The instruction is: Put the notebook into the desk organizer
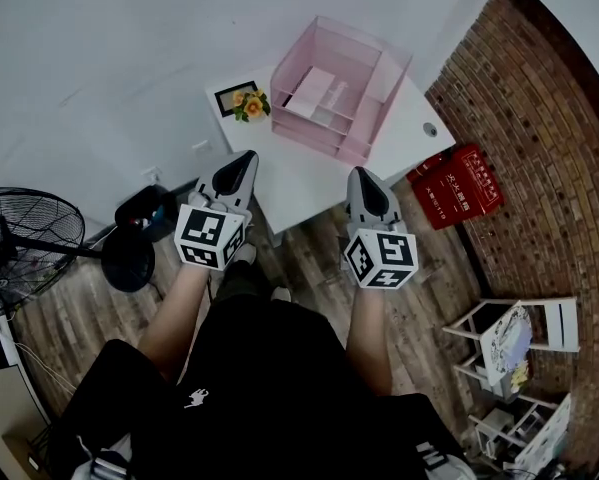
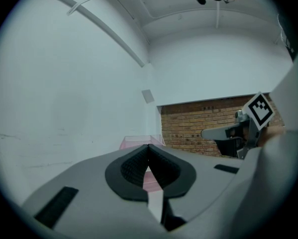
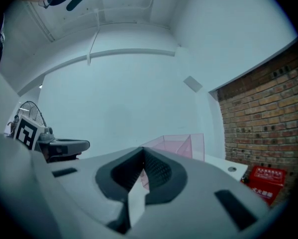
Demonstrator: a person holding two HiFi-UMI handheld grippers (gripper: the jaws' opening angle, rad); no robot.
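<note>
A pink see-through desk organizer (image 1: 341, 86) stands on the small white table (image 1: 299, 183). A pale flat notebook (image 1: 314, 92) lies in its upper tray. My left gripper (image 1: 247, 158) and right gripper (image 1: 363, 175) are held level side by side, over the table's near edge and short of the organizer. Both are shut with nothing between their pads. In the left gripper view the left gripper (image 2: 149, 146) points at the organizer (image 2: 137, 142), with the right gripper (image 2: 227, 132) off to its right. In the right gripper view the right gripper (image 3: 142, 149) faces the organizer (image 3: 181, 144).
A picture frame with flowers (image 1: 243, 101) stands on the table left of the organizer. On the wooden floor are a red box (image 1: 459, 190) by the brick wall, a fan (image 1: 19, 236) at the left, a black round base (image 1: 129, 264), and a white rack (image 1: 514, 343).
</note>
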